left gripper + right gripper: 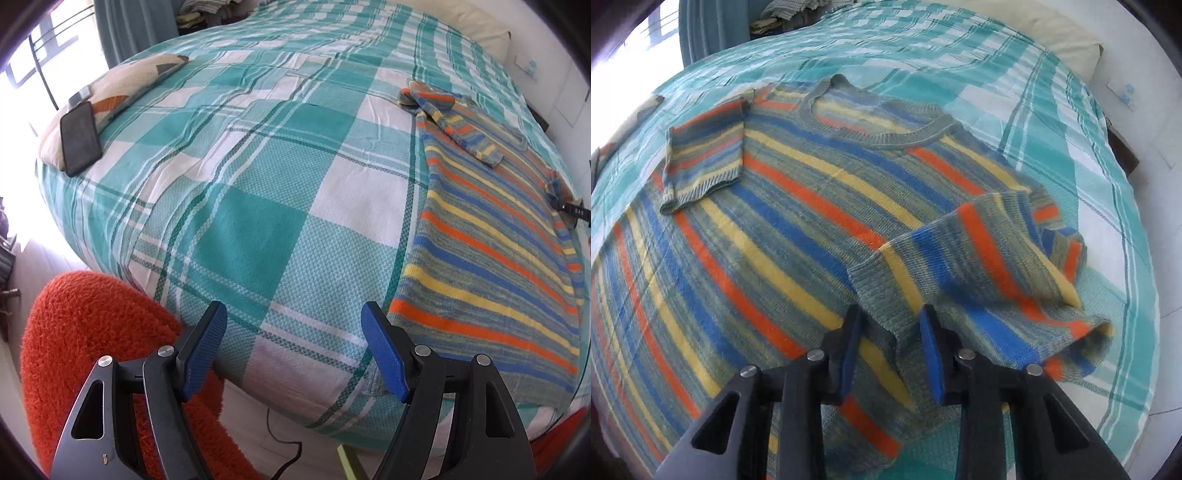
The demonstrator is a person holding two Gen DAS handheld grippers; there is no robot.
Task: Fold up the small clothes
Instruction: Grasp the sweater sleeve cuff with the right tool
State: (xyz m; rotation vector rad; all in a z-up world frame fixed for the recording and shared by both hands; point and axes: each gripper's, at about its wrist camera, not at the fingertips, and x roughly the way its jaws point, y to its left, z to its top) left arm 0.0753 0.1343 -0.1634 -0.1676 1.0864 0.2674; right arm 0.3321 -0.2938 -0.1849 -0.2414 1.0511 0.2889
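Observation:
A striped knit sweater (783, 229) in blue, orange, yellow and grey lies flat on the bed; it also shows in the left wrist view (491, 251) at the right. Its left sleeve (705, 162) is folded onto the body. Its right sleeve (964, 266) is lifted and drawn across the body, and its cuff hangs between the pads of my right gripper (890, 343), whose jaws stand a little apart around the cloth. My left gripper (295, 347) is open and empty, above the bed's near edge, left of the sweater.
The bed has a teal and white plaid cover (258, 184). A black phone (79, 138) lies on a patterned pillow (122, 88) at far left. An orange fuzzy rug (96, 332) and a black cable (284, 443) lie on the floor. A cream pillow (1067, 40) is at the far right.

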